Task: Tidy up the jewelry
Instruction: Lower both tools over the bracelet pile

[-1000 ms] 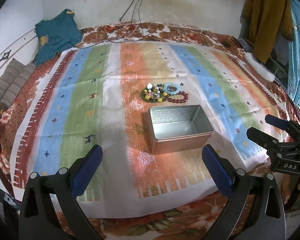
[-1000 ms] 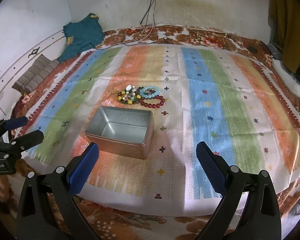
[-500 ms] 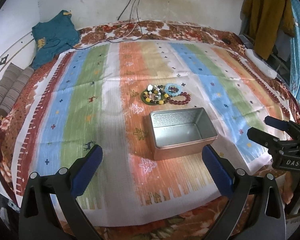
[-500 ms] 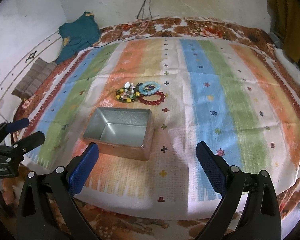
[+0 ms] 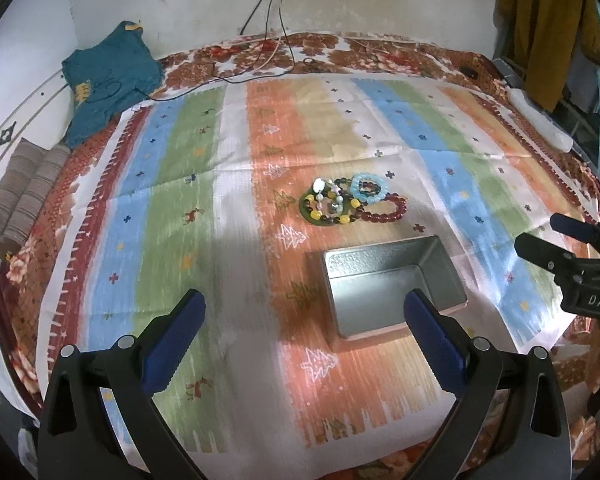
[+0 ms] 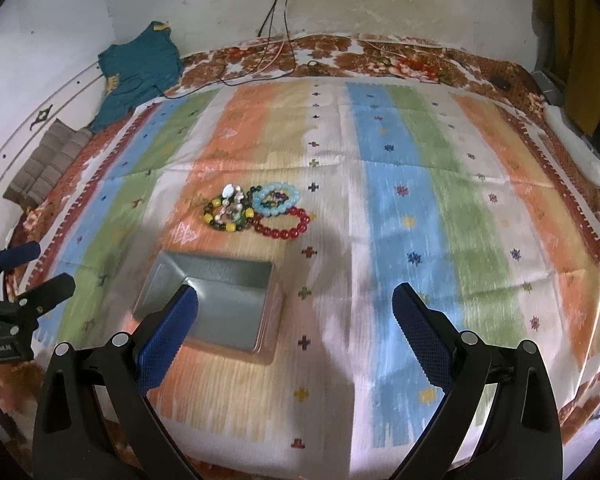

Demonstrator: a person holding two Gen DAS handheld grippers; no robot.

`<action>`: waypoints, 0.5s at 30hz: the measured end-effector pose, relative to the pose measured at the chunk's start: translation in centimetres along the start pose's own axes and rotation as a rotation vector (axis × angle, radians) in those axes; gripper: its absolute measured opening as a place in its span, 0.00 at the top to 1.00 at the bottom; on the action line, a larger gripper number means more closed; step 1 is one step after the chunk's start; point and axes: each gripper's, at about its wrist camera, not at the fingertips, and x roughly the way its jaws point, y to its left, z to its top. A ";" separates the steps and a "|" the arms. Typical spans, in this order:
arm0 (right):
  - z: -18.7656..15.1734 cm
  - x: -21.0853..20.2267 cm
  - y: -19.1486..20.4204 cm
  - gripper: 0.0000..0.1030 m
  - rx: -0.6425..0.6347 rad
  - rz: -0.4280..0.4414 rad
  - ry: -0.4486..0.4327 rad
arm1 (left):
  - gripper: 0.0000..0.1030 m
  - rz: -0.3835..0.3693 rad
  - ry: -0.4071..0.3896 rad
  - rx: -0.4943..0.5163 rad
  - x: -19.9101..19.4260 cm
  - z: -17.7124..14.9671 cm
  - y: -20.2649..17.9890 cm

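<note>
My 2 grippers, left gripper [image 5: 304,322] and right gripper [image 6: 296,314], gape wide and empty; bracelets [image 5: 349,202] lie mid-frame, above the tin [image 5: 391,284]

1. stained white wall [image 5: 379,0] behind, cables [image 5: 276,4] hanging down it.
2. striped cloth [image 5: 188,200] spread over floral bedcover [image 5: 379,46].
3. teal garment [image 5: 108,80] far left; mustard garment [image 5: 547,28] hanging right.
</note>
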 end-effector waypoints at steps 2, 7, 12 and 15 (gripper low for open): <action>0.5 0.4 -0.1 0.04 0.002 0.000 0.003 | 0.06 0.006 0.008 0.011 0.4 0.3 -0.2; 1.8 1.7 -0.2 0.04 0.008 -0.002 0.019 | 0.06 0.005 0.018 0.024 1.6 1.7 -0.5; 3.0 3.2 -0.1 0.04 0.013 -0.010 0.039 | 0.06 0.004 0.028 0.031 3.2 3.1 -0.6; 3.7 4.3 -0.3 0.04 0.019 -0.015 0.053 | 0.05 0.019 0.031 0.040 4.3 3.9 -0.7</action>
